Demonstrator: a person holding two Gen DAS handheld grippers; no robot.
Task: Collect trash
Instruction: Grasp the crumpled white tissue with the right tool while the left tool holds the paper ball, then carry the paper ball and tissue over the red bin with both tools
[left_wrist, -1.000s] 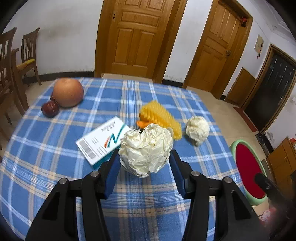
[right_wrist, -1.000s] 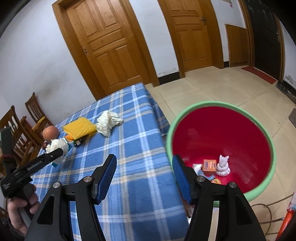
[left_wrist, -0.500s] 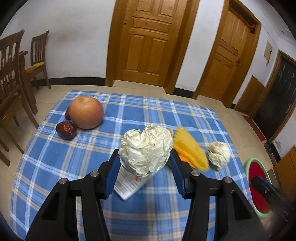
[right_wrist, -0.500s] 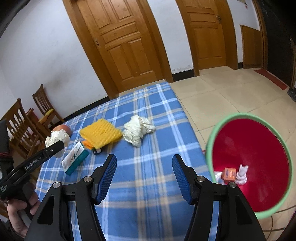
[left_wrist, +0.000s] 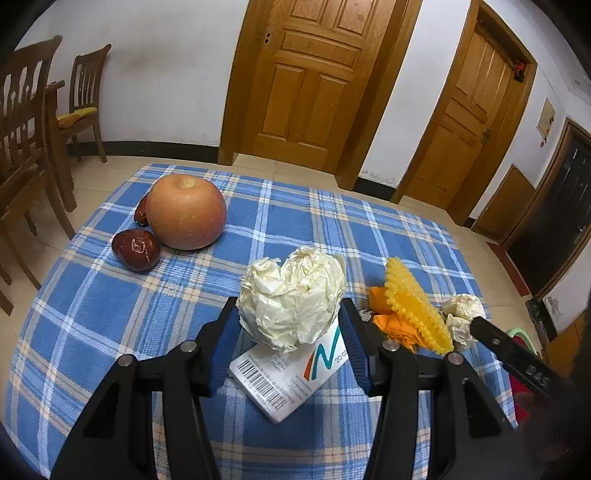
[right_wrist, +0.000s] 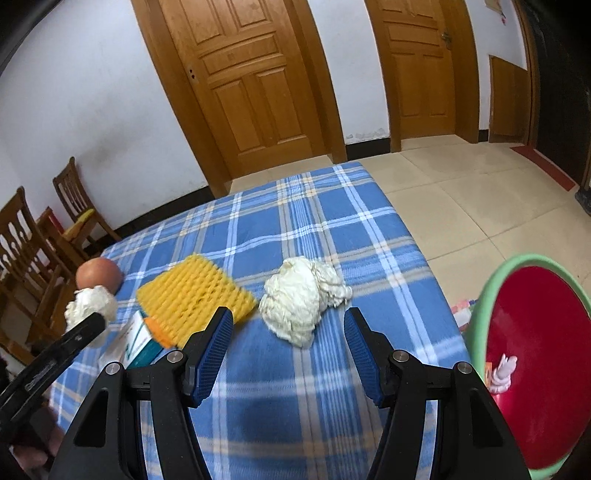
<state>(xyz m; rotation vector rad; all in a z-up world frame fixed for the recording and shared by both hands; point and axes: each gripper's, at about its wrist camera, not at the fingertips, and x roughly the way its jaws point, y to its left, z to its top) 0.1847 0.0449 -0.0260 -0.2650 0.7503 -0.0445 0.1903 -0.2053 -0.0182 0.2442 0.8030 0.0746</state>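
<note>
Trash-wise, second paper wad (right_wrist: 303, 301) sits just beyond the empty, half-open right claw (right_wrist: 288, 354), dead centre; left claw (left_wrist: 290, 341) is clamped on another paper ball (left_wrist: 291, 297).

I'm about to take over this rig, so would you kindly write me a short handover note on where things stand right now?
Left gripper: shut on a crumpled paper ball, held above the table.
Right gripper: open and empty, aimed at the second paper wad lying on the checked tablecloth.
Bin: red basin with a green rim on the floor off the table's right edge; a few scraps already inside.
Left to do: drop the held ball in the basin, then collect the wad, the yellow foam net and perhaps the small box. The apple looks like food, not trash.
</note>
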